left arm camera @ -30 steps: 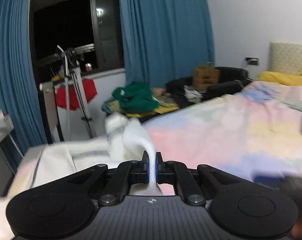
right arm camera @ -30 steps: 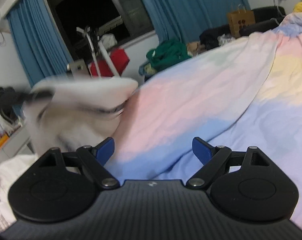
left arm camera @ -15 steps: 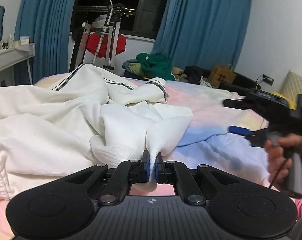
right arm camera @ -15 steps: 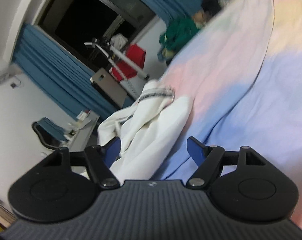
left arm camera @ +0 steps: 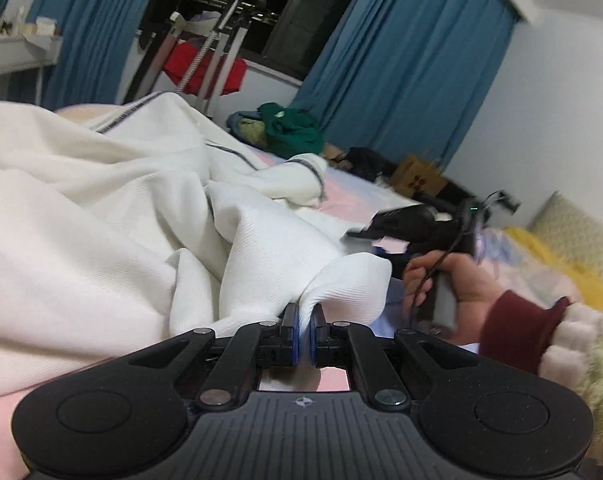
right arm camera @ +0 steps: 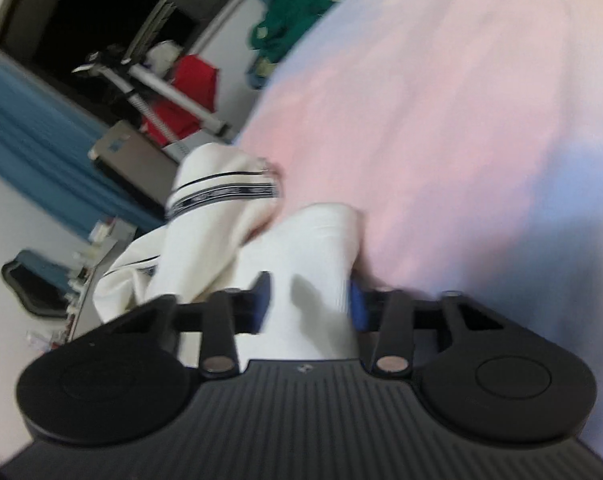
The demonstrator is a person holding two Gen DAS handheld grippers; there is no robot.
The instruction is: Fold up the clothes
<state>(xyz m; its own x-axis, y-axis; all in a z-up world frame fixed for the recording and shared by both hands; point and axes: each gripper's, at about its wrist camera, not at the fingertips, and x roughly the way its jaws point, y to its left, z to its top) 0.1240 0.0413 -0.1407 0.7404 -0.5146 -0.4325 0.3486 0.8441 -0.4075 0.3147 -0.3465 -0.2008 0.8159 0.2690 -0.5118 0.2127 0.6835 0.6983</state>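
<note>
Now the crumpled white knit garment with dark striped trim lies heaped on the bed, spread over a pastel pink, blue and yellow bedsheet. Left claw is clenched tight on a pinched fold of that white cloth, blue pads pressed together with fabric bunching out above them. Right claw has just been closing, and a thick fold of the same garment sits between its blue pads, which look to be pressing on it, though that view is blurred.

Around the bed: deep blue curtains frame a dark window, a metal drying rack with a red cloth stands below it, and a heap of green clothing sits past the bed's far edge. A brown cardboard box rests further right, and a yellow blanket lies by the quilted cream headboard.

Left wrist view alone shows the person's right hand, fingers wrapped round the black handle of the other tool, with a dark red cuff and fluffy cream sleeve behind it. Right wrist view alone shows the striped band of the garment close up and a blue chair by a white wall. Both claws point slightly down toward the bed.
</note>
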